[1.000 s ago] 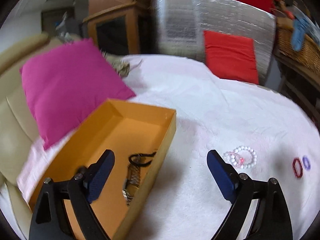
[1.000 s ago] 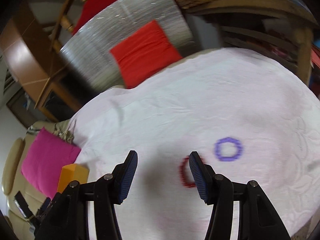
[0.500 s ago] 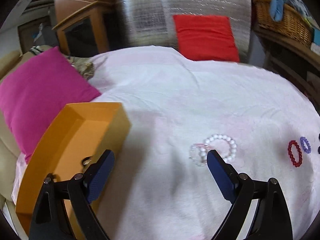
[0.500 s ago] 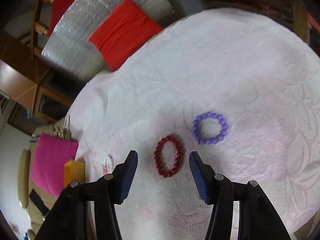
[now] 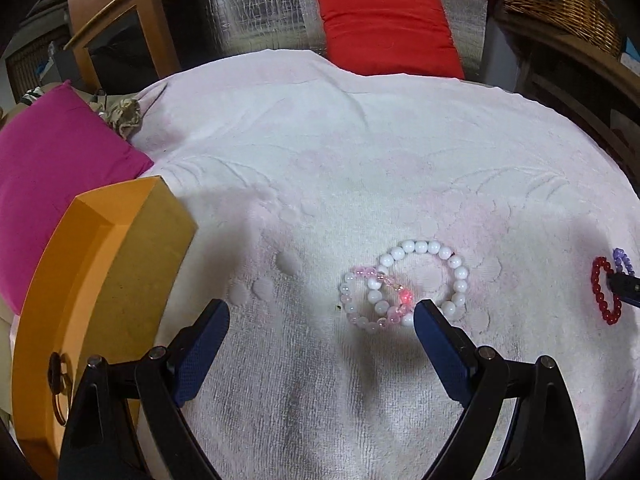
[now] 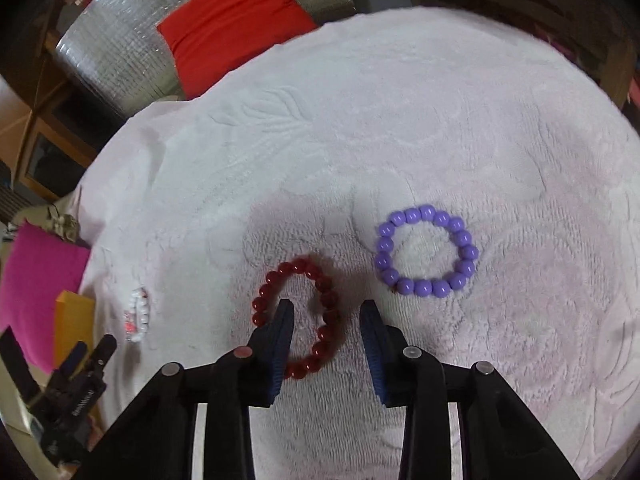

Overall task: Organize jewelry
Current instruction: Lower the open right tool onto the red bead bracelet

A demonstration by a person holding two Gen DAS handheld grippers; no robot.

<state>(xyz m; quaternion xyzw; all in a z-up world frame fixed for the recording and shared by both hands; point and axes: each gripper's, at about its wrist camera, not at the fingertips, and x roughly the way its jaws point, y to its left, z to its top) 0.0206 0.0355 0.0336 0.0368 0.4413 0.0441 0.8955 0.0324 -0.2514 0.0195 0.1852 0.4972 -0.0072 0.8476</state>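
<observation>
The right gripper (image 6: 326, 314) has its jaws spread and straddling the near-right arc of the dark red round-bead bracelet (image 6: 298, 320): one blue pad sits inside the loop, the other outside, on the white embossed towel (image 6: 400, 120) covering the bench. To do this pick well, I would press down into the pile so the pads get under the beads' widest part, then close squarely on one or two beads rather than on the gap between them, since round beads tend to squirt out. The purple plastic-bead bracelet (image 6: 426, 256) lies just beside it, apart, so a straight lift should not drag it.

The left gripper (image 5: 320, 320) hovers with jaws wide, holding nothing, near the overlapping white pearl-like bracelet (image 5: 422, 276) and pale pink bracelet (image 5: 370, 298). The open orange cardboard box (image 5: 116, 264) stands to its left.
</observation>
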